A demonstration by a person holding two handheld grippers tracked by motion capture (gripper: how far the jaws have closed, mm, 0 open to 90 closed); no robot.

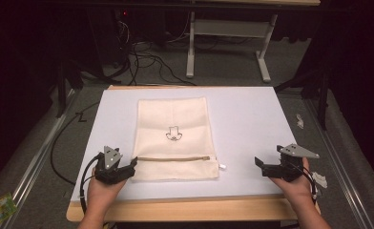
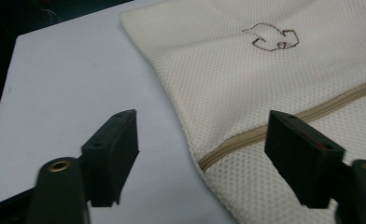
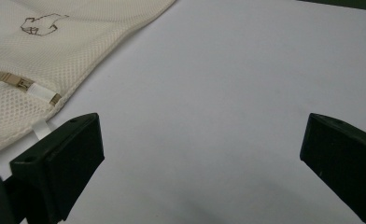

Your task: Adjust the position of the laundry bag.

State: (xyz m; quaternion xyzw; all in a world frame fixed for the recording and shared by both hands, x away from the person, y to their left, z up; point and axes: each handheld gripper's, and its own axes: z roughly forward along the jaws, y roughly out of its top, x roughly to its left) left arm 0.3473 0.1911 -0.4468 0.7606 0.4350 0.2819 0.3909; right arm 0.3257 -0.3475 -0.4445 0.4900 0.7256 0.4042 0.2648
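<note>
The cream mesh bag (image 1: 175, 138) lies flat mid-table, zipper (image 1: 173, 159) near, while the left gripper (image 1: 130, 168) at its near-left corner and the right gripper (image 1: 260, 164), well right, wait with jaws apart, likely to unzip it.

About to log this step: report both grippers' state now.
Left gripper: open, holding nothing, jaws either side of the bag edge at the zipper.
Right gripper: open, empty, over the table.

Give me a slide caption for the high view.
Cream mesh zip bag lies flat on white table, open left hand-held gripper and right hand-held gripper flanking it.
</note>
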